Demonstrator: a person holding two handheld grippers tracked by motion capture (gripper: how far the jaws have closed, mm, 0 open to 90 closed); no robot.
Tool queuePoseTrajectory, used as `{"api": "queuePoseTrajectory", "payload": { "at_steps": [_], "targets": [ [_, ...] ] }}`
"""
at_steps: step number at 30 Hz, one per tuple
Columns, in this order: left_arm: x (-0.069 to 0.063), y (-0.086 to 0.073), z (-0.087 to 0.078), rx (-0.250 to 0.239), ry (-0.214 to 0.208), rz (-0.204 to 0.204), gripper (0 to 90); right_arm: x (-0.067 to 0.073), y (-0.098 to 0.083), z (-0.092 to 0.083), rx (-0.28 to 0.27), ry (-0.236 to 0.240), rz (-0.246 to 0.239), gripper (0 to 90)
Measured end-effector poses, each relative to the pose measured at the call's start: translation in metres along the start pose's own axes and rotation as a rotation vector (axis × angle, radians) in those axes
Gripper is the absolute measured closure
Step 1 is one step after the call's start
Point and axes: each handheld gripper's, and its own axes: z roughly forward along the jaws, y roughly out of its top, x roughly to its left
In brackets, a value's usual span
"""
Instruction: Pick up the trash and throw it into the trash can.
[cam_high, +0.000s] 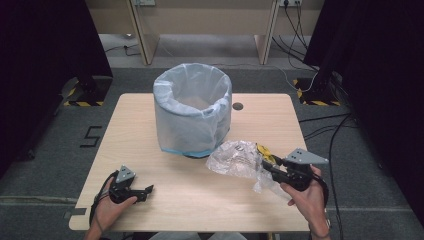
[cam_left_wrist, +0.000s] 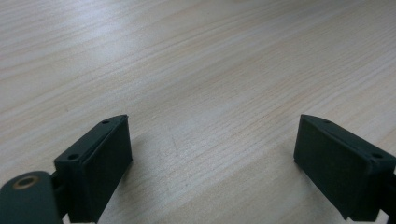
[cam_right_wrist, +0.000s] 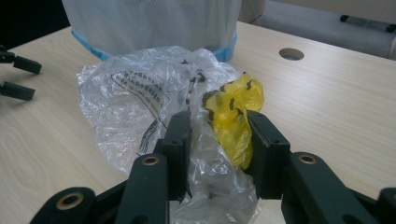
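Observation:
A crumpled clear plastic bag (cam_high: 235, 159) with black print, bunched together with a yellow wrapper (cam_high: 265, 151), hangs just above the table in front of the bin. My right gripper (cam_high: 267, 167) is shut on it. In the right gripper view the jaws pinch the clear plastic bag (cam_right_wrist: 135, 102) and the yellow wrapper (cam_right_wrist: 236, 105) between them, at my right gripper (cam_right_wrist: 219, 144). The round bin (cam_high: 192, 110) lined with a white bag stands at the table's middle back. My left gripper (cam_high: 149, 191) rests low at the front left, open (cam_left_wrist: 212, 154) with bare wood between its pads.
The wooden table (cam_high: 150, 125) has a small round hole (cam_high: 238, 106) to the right of the bin. Black curtains and cables flank it on the floor. The bin (cam_right_wrist: 154, 23) rises just beyond the bag in the right gripper view, with the left gripper (cam_right_wrist: 18, 77) far left.

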Motion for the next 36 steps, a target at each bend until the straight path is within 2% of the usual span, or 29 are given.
{"api": "queuePoseTrajectory", "payload": {
  "at_steps": [8, 23, 29, 36],
  "targets": [
    [0.000, 0.000, 0.000, 0.001, 0.000, 0.001, 10.4, -0.008, 0.011, -0.006, -0.008, 0.008, -0.006, 64.1],
    [0.000, 0.000, 0.000, 0.000, -0.001, 0.000, 10.1, -0.037, 0.047, -0.022, -0.036, -0.085, -0.019, 64.3],
    [0.000, 0.000, 0.000, 0.001, -0.002, 0.001, 10.0, -0.052, 0.070, -0.035, -0.076, -0.114, -0.012, 64.4],
    [0.000, 0.000, 0.000, 0.001, -0.002, 0.001, 9.9, -0.063, 0.097, -0.042, -0.114, -0.141, -0.010, 64.6]
  ]
}}
